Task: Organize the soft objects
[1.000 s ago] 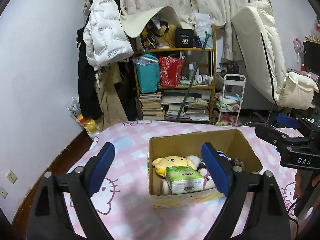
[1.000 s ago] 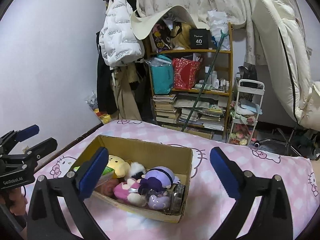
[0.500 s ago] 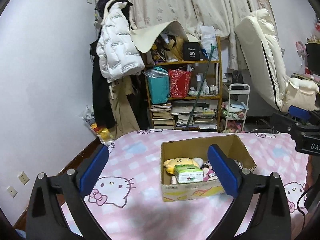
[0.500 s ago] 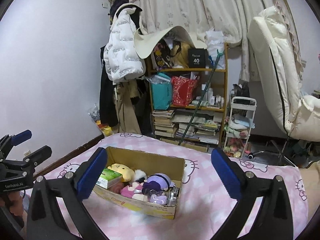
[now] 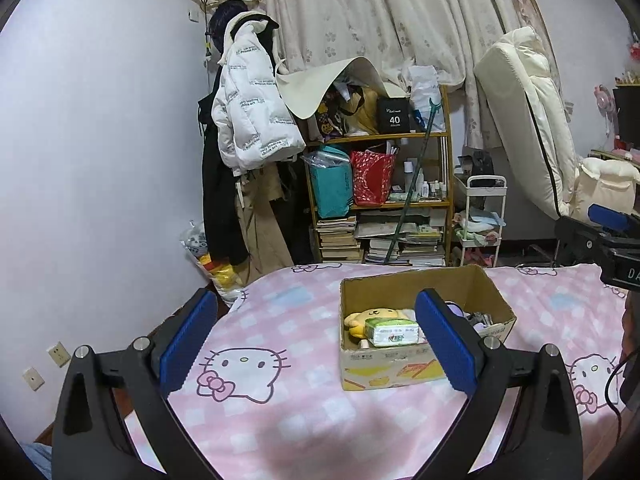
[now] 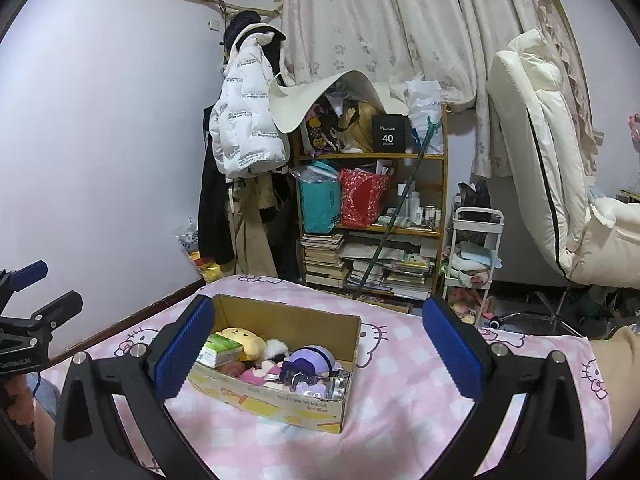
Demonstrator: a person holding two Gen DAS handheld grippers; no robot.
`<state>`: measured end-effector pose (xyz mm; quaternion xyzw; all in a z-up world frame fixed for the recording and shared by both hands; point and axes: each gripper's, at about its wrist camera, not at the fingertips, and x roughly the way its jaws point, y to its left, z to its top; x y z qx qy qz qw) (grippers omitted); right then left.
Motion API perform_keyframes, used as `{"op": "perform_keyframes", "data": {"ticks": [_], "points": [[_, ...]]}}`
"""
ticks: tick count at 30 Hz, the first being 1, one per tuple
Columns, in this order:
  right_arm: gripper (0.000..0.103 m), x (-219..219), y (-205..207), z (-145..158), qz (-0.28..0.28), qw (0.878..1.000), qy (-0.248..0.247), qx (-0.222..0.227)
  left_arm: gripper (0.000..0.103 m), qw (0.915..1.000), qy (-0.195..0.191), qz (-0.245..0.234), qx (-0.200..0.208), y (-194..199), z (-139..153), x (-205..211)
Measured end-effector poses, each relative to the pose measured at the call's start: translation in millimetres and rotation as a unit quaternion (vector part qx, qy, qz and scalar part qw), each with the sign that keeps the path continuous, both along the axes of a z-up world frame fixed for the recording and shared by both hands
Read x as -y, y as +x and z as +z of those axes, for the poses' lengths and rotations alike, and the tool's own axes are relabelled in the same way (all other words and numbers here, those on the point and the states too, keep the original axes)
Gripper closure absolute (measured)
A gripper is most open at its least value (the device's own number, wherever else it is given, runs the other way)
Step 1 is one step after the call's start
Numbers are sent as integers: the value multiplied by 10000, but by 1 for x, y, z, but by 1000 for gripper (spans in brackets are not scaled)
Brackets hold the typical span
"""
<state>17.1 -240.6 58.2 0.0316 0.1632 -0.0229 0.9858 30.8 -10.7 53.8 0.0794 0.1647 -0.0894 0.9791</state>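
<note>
A cardboard box (image 5: 492,294) stands on the pink Hello Kitty bedspread (image 5: 280,412); it also shows in the right wrist view (image 6: 280,398). Inside lie a yellow plush dog (image 5: 366,316), a green tissue pack (image 5: 394,331), a purple plush (image 6: 310,360) and a pink plush (image 6: 256,376). My left gripper (image 5: 316,340) is open and empty, held back above the bed in front of the box. My right gripper (image 6: 318,354) is open and empty, back from the box's other side.
A cluttered wooden shelf (image 5: 380,204) with books and bags stands past the bed. Coats (image 5: 248,128) hang at its left. A white trolley (image 5: 480,216) and a cream recliner (image 5: 532,128) stand to the right. A wall (image 5: 100,160) borders the left.
Both grippers have pulled back and up from the box, which now looks smaller and farther. Both stayed open and empty.
</note>
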Motion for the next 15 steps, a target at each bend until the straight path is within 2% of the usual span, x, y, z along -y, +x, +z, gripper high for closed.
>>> {"op": "perform_keyframes", "data": {"ticks": [15], "points": [[0,-6,-11,-15,-115,9996,-158,187,5,9996,-40,152,-231,2,-20,-5]]}}
